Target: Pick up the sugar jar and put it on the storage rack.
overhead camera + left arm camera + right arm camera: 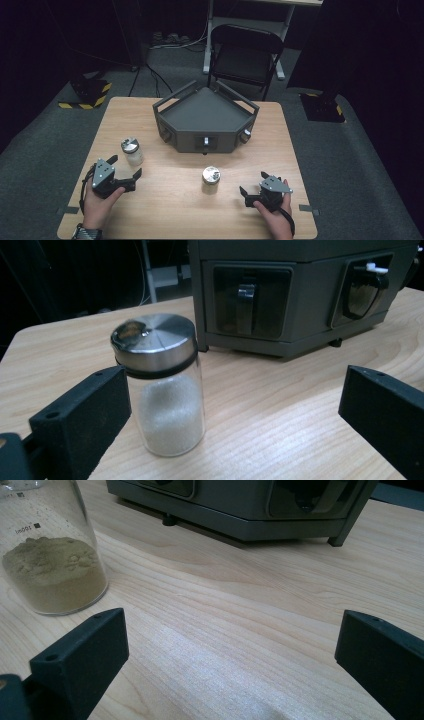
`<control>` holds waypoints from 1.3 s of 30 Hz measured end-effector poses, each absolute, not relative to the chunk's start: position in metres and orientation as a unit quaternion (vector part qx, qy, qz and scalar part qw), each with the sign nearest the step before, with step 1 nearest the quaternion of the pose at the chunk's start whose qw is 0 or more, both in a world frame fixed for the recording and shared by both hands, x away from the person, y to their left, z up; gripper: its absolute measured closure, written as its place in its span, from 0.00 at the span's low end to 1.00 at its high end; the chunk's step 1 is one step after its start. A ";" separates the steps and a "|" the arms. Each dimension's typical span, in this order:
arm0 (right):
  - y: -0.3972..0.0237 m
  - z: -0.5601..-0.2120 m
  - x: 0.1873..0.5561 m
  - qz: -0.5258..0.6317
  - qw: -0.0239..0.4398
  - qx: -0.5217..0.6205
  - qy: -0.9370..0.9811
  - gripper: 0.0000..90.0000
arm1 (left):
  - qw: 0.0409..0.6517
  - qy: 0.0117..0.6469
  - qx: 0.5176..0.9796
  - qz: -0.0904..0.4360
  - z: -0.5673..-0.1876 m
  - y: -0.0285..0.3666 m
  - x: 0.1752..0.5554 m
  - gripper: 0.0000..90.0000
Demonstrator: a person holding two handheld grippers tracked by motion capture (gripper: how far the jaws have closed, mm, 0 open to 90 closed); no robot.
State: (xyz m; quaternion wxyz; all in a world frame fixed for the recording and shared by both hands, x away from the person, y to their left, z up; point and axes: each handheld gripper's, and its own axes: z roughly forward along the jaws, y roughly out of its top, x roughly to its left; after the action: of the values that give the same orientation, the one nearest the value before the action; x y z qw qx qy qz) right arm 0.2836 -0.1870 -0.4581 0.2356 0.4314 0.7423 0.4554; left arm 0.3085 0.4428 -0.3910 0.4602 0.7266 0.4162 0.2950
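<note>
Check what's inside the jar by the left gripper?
The jar beside the left gripper holds white granules filling roughly its lower half; the rest looks empty. A steel lid caps it, so the top opening is hidden.

Bare table [165, 190] is lying open between the left tongs [126, 167] and the right tongs [252, 182], with only the jar of tan powder [210, 179] standing in that stretch. The jar of white grains [132, 151] is standing just beyond the left tongs, partly blocking their way forward. The grey box [205, 120] is closing off the table's far middle.
</note>
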 end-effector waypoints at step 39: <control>-0.188 -0.459 0.284 0.458 0.233 0.431 0.742 0.01 | 0.434 0.466 0.716 0.288 -0.404 0.441 0.375 0.09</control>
State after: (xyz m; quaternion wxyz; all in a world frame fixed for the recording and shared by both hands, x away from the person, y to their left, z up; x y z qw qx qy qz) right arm 0.2841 -0.1884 -0.4585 0.2325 0.4305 0.7421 0.4582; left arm 0.3753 0.4405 -0.4045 0.4337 0.7157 0.4658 0.2875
